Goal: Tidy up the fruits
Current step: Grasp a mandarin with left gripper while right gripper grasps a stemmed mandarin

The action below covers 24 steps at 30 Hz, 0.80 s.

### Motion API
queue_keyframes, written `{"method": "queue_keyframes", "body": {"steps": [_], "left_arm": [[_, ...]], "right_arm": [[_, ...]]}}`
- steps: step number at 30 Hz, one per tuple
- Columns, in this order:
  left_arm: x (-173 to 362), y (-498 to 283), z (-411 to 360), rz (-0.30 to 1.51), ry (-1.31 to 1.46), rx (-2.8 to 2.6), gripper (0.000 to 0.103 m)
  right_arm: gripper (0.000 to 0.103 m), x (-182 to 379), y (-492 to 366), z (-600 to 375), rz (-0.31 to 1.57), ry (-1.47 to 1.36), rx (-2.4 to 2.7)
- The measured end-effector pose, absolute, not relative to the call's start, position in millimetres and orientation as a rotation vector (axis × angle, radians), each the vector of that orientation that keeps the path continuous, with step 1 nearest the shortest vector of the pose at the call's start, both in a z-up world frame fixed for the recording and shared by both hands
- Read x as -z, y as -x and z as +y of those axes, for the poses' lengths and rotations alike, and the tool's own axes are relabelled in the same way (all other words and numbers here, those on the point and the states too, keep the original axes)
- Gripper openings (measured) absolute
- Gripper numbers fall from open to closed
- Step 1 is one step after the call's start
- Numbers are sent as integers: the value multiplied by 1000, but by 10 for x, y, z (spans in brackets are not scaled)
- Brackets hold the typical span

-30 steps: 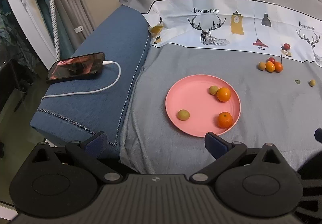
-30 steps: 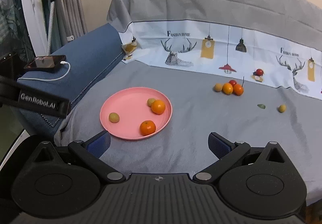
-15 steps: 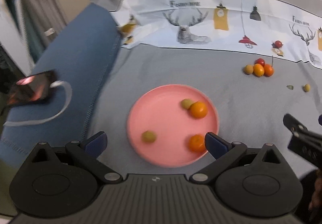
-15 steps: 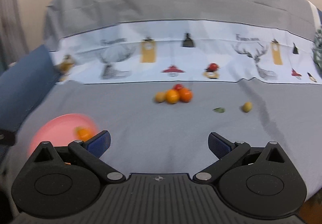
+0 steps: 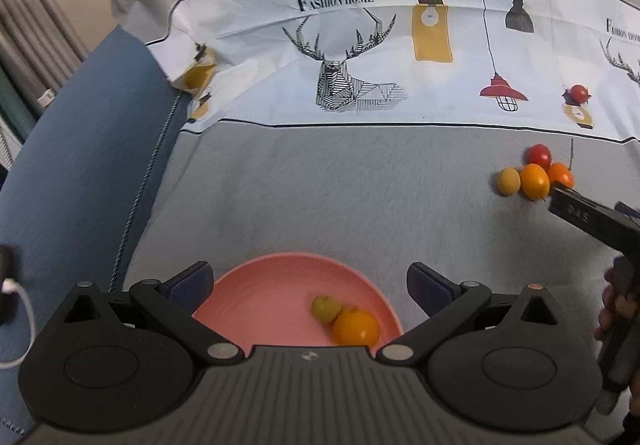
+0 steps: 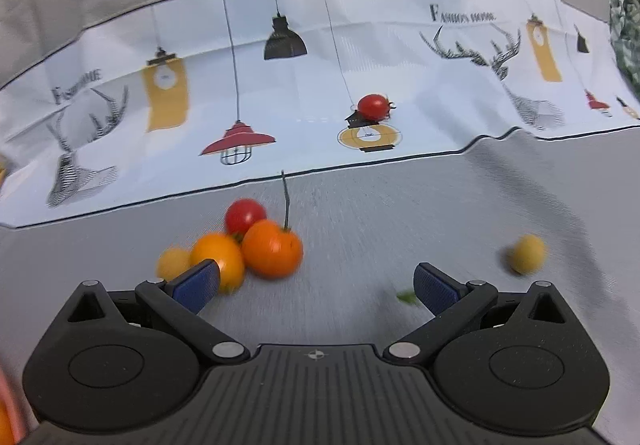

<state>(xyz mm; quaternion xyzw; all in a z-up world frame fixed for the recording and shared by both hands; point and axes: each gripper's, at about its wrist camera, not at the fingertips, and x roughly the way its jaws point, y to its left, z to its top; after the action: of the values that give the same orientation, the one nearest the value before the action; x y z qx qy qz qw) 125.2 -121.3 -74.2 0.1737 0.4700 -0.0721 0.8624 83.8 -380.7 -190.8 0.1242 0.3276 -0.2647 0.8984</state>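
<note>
1. My left gripper (image 5: 308,285) hangs over the near part of the round pink plate (image 5: 260,297), jaws spread wide and holding nothing. On the plate, just past the jaws, an orange tangerine (image 5: 356,327) touches a small yellow-green fruit (image 5: 326,307).
2. My right gripper (image 6: 316,281) is low over the grey bedsheet (image 6: 360,229), jaws wide and empty too. It is clearly the nearer one to the loose fruit.
3. Ahead and to the left of its jaws lies the cluster: a stemmed orange tomato-like fruit (image 6: 272,248), a smaller orange fruit (image 6: 220,257) touching my left finger pad (image 6: 198,283), a pale yellow fruit (image 6: 173,263) further left, and a red cherry tomato (image 6: 245,215) behind them.
4. I judge the pick needs a shift left; the stemmed fruit's stalk points upward.
5. A lone yellow fruit (image 6: 526,253) sits off to the right, a green scrap (image 6: 406,297) beside my right pad.
6. Farthest, another red tomato (image 6: 374,106) rests on the printed white band (image 6: 280,85).
</note>
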Motion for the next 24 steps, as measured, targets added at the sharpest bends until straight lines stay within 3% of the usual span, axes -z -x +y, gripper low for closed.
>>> {"method": "queue_keyframes", "body": {"steps": [2,4,8,14,24], "left_arm": [[807,-1324,-1299,987,-371,157,103],[864,-1386,-1400,989,-374,182,103],[925,-1455,-1614,959,-360,284,103],[1013,-1679,-2123,947,-316,500,103],[1751,-2059,-3115,1099,-491,655,103]], "right_arm": [[97,1973,-937,-3855,656,-262,533],[69,1995,-985,-3868,630,-270,509],[37,2082,-1001,-3875,632,-264,453],[38,1903,-599,-3936,642,-251,627],[38,2091,-415,-3982,646,-214,649]]}}
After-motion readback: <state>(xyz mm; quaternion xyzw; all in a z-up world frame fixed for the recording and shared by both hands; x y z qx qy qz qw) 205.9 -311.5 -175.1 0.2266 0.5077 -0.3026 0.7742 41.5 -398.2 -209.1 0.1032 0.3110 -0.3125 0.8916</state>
